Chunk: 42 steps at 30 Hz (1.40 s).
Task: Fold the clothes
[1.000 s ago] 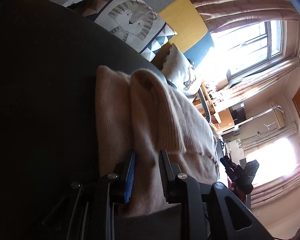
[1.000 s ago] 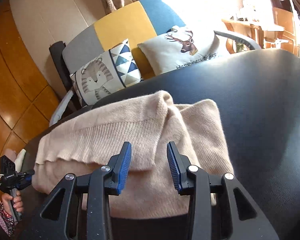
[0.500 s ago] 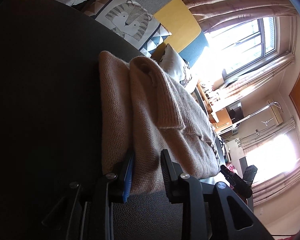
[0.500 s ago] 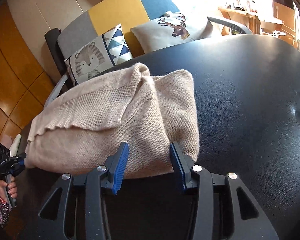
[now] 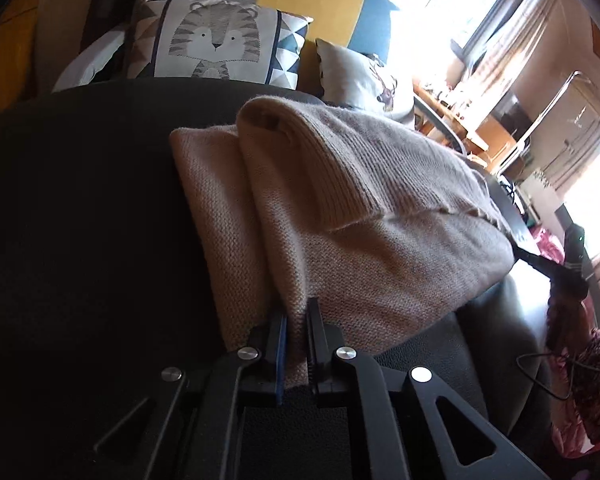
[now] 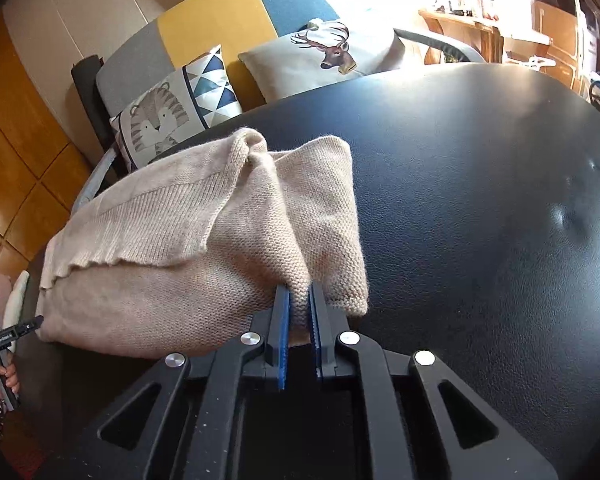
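Note:
A beige knit sweater (image 5: 364,216) (image 6: 204,248) lies folded on the black leather surface (image 5: 72,220) (image 6: 480,200), a ribbed hem lying across its top. My left gripper (image 5: 296,320) is shut on the near edge of the sweater at one end. At the opposite end, my right gripper (image 6: 299,300) pinches a bunched fold of the near edge between its blue-padded fingers (image 6: 284,320). In each wrist view the other gripper shows far off at the sweater's end, held by a hand.
A sofa with grey, yellow and blue panels (image 6: 220,28) stands behind the surface, with a tiger cushion (image 5: 216,40) (image 6: 172,108) and a deer cushion (image 6: 332,56). Bright windows and curtains (image 5: 480,8) lie beyond. Bare black leather stretches right of the sweater (image 6: 520,260).
Both grippers were open around the sweater's near edge and have now shut on it. The cloth is bunched up between each pair of fingers.

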Motion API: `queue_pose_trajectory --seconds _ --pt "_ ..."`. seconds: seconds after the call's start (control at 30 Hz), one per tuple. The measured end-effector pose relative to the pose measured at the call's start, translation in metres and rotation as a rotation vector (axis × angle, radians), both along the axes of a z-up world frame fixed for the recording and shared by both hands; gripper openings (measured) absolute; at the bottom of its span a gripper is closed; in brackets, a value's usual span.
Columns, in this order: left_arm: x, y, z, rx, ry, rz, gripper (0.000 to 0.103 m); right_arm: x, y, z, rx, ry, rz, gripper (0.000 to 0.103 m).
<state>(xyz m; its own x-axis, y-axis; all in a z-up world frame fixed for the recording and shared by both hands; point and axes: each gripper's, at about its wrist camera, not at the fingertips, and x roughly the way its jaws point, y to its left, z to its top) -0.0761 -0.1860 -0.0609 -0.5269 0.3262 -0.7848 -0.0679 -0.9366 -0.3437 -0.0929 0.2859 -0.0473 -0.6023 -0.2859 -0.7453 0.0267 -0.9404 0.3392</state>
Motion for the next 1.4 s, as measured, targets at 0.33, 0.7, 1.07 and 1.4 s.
queue_pose_trajectory --seconds 0.33,0.7,1.07,1.4 --pt "0.056 -0.038 -0.005 0.047 -0.082 0.006 0.002 0.051 0.003 -0.002 -0.104 -0.048 0.051 0.009" --pt "0.080 -0.052 0.003 0.293 0.066 0.098 0.020 0.058 0.010 -0.012 -0.212 -0.032 -0.001 0.022" --pt "0.043 -0.022 -0.004 0.132 0.005 0.034 0.027 0.062 -0.001 -0.015 -0.203 -0.001 0.031 0.037" --pt "0.067 -0.012 0.004 -0.038 -0.028 -0.066 0.008 0.061 -0.020 -0.008 -0.009 -0.045 0.108 0.011"
